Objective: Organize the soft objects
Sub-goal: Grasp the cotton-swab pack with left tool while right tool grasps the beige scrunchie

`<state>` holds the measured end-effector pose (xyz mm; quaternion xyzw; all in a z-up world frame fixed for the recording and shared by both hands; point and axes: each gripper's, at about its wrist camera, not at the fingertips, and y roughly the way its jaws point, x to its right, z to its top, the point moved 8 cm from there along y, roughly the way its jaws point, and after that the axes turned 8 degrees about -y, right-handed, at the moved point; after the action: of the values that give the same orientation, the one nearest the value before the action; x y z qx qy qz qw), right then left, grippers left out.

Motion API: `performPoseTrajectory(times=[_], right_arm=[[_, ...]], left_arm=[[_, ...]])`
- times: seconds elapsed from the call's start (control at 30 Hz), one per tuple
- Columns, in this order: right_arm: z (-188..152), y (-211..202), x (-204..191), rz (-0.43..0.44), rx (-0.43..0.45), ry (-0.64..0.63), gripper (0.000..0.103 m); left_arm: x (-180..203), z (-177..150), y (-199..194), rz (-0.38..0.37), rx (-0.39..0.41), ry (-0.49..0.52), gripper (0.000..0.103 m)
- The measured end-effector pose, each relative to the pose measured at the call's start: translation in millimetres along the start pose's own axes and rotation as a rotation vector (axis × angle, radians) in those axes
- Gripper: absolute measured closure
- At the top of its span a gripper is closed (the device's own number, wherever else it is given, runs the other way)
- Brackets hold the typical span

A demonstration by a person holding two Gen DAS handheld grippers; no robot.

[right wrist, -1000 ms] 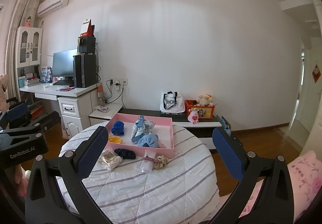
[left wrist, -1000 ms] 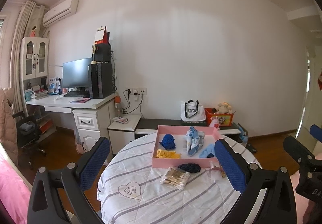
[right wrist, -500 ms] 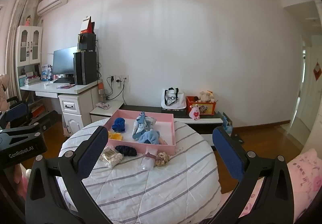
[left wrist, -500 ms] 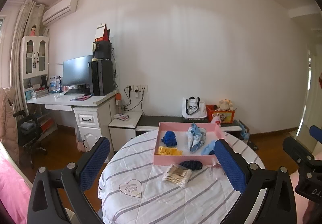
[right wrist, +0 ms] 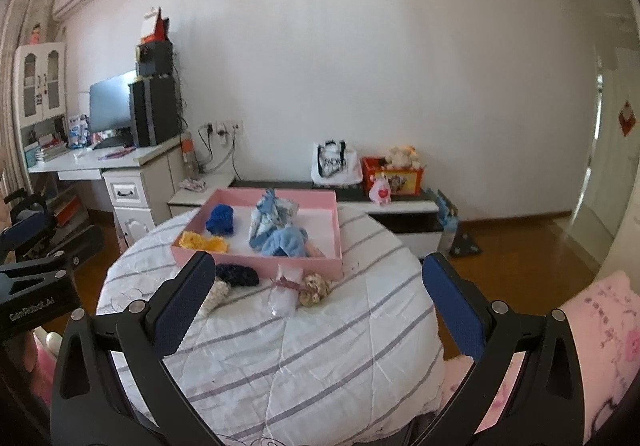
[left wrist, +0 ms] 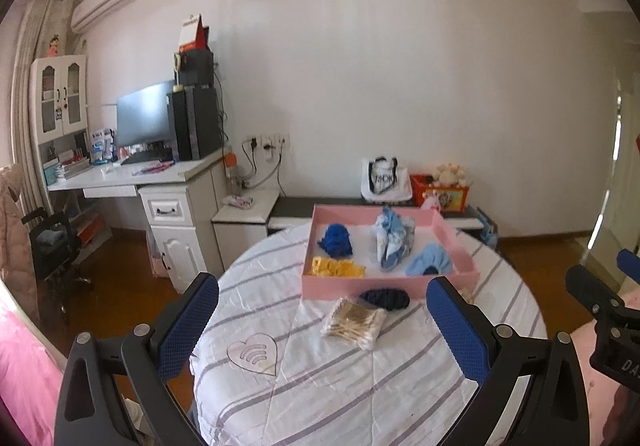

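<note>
A pink tray (left wrist: 460, 242) (right wrist: 338, 230) sits at the far side of a round table with a striped white cloth (left wrist: 320, 374) (right wrist: 320, 346). Inside lie a dark blue knit (left wrist: 336, 240) (right wrist: 220, 219), a yellow knit (left wrist: 338, 268) (right wrist: 202, 241), and light blue cloths (left wrist: 394, 238) (right wrist: 280, 226). In front of the tray rest a navy scrunchie (left wrist: 385, 298) (right wrist: 237, 273), a clear packet of pale sticks (left wrist: 354, 322), a white pouch (right wrist: 285, 288) and a beige scrunchie (right wrist: 316, 288). My left gripper (left wrist: 322, 330) and right gripper (right wrist: 316, 306) both hover open above the near table, holding nothing.
A white desk (left wrist: 132, 175) with monitor and computer tower stands at the left. A low dark bench (left wrist: 320, 203) along the wall holds a tote bag (right wrist: 335, 163) and an orange toy box (right wrist: 394, 175). A black chair (left wrist: 52, 246) stands far left; pink bedding (right wrist: 600, 326) lies right.
Both grippers have tilted down and come slightly closer to the table, so the tray and loose items sit lower and larger in view. Nothing on the table has moved.
</note>
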<state>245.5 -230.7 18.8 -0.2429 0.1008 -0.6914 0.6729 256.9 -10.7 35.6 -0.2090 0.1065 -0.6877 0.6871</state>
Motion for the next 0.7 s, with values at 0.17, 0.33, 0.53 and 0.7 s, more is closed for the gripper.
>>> performPoseTrajectory(times=[0.17,0.33,0.53,0.7], right_arm=[[-18,30,3,-0.012,-0.083,0.015,0.0],[-40,64,7,-0.018,-0.172,0.031,0.0],[-67,108,14,-0.028,-0.284,0.049,0.0],[-86,143,16,-0.026,-0.366,0.056,0.0]], left_arm=[[5,-10,38,0.0,-0.098,0.018,0.0],[10,-18,85,0.012,-0.197,0.031,0.0],[16,-29,146,0.025,-0.312,0.057,0.0],[21,-39,197,0.03,-0.382,0.076,0.0]])
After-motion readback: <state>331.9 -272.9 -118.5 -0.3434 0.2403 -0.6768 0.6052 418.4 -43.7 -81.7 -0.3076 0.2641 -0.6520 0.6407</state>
